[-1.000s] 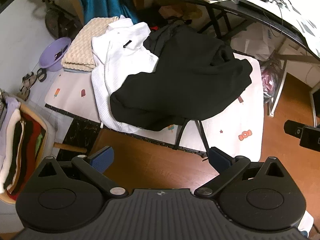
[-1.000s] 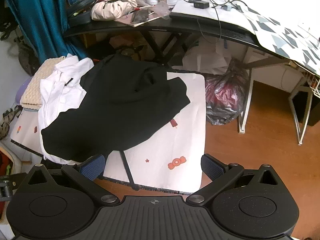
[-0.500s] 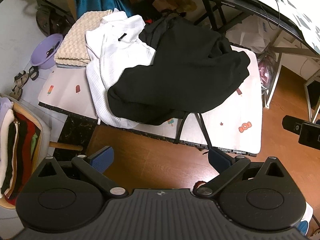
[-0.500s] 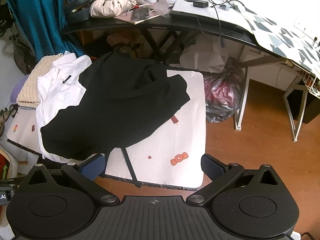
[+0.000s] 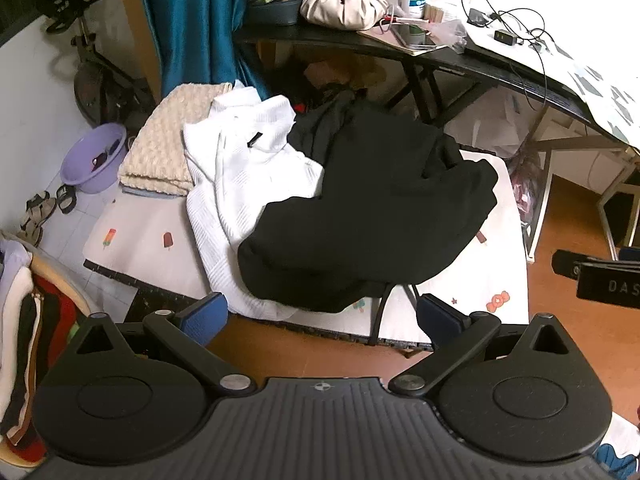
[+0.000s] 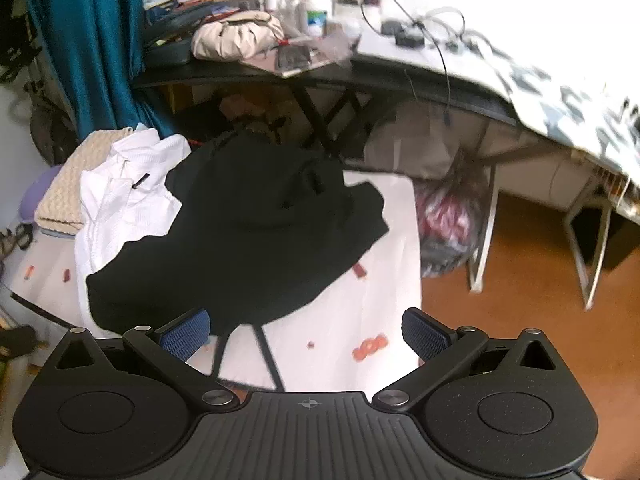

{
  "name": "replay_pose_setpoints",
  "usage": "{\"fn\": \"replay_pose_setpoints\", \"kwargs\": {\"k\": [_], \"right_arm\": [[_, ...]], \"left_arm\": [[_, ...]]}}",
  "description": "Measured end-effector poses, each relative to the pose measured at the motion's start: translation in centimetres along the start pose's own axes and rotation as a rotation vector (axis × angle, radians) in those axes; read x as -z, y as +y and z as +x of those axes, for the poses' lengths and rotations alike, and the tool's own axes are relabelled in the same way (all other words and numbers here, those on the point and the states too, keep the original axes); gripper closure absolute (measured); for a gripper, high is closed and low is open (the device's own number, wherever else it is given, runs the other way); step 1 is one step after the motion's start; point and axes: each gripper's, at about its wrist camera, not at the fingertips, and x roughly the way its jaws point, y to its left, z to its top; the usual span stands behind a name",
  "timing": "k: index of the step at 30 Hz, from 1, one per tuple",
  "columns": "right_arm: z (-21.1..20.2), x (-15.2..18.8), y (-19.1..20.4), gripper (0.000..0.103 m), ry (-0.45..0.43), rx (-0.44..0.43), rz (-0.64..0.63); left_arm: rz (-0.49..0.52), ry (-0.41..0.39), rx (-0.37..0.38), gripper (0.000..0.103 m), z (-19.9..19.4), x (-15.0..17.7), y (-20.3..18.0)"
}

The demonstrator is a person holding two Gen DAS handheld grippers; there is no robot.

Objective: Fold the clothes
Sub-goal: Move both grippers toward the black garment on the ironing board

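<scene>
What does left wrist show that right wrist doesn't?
Left wrist only: the sandals on the floor, the stack of folded clothes at the left edge, and the right gripper's body at the right edge.

Right wrist only: a clear look at the pink-filled plastic bag under the desk.

Both: black garment over white garment, beige knit, teal curtain, both grippers open and empty.

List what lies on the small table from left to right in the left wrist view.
Cream knitted towel → white garment → black garment → bare patterned tablecloth at the right edge. The black garment overlaps the white one's right side. Both claws hang open, short of the table.
</scene>
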Motion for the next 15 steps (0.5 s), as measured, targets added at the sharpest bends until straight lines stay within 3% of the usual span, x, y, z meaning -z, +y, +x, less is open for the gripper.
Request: {"fn": "replay_pose_setpoints", "kwargs": {"k": [4,9,15], "right_arm": [[0.9,-0.5,0.8,0.001,0.04,-0.048,0.018],[1.6,-0.9,2.3,0.001,0.059,-0.067,0.026],[1.6,-1.4,4.8,0.001,0.058,-0.049,-0.041]], "left_arm": [[-0.048,0.01,0.067,0.001,0.3,0.6,2.5],[-0.065,-0.017,0.036,0.001,0.3,1.3,4.8],[-0.17,-0.022,0.055,0.001,0.6,1.2,7.3]]}}
